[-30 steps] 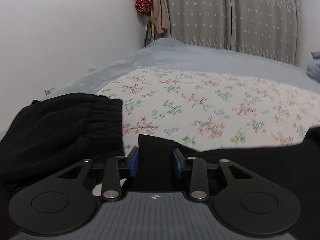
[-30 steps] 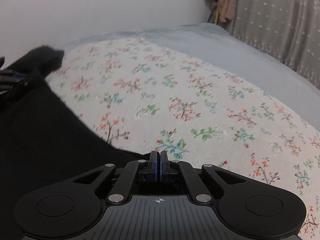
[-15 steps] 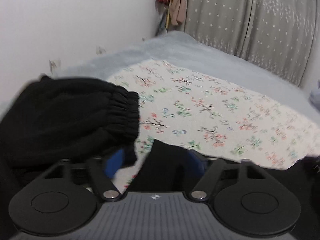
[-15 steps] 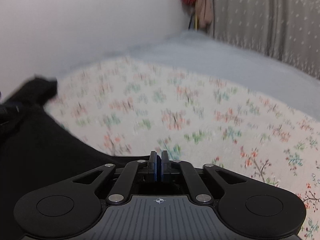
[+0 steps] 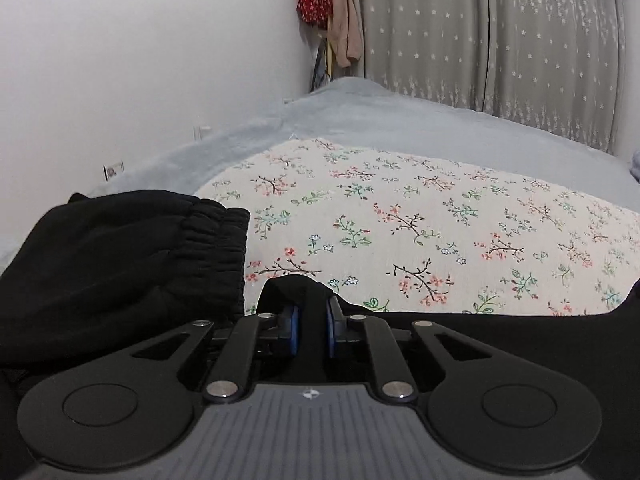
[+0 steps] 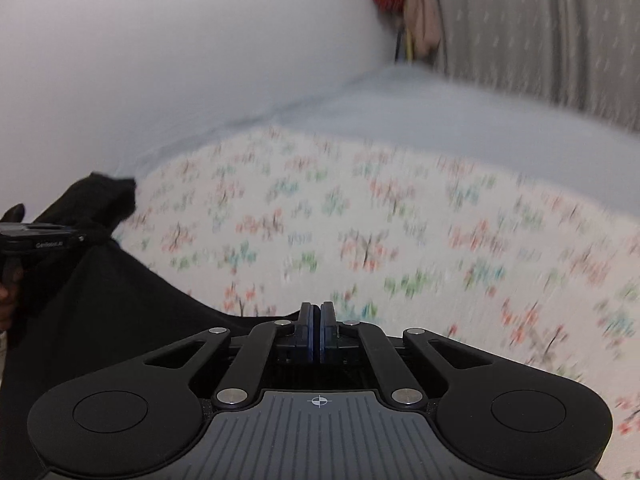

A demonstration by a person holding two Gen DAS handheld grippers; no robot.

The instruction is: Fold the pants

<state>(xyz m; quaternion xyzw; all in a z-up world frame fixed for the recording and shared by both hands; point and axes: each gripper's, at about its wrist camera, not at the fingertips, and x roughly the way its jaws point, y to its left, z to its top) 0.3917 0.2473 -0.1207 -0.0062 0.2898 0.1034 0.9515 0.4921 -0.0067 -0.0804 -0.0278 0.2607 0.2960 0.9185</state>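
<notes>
The left tool [image 5: 311, 330], its jaws just closing, clamps a raised fold of the black pants [image 5: 112, 256]; the right tool [image 6: 319, 334] is clenched at their edge. Beyond, the pants' elastic waistband [image 5: 218, 248] lies on the floral bed cover [image 5: 420, 208].

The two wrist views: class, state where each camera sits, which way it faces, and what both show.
Left wrist: on the left gripper, facing across the floral sheet toward the curtain; fingers pinch the black pants.
Right wrist: on the shut right gripper, facing likewise; a hand shows at left.
Shared: pants, sheet, curtain.
</notes>
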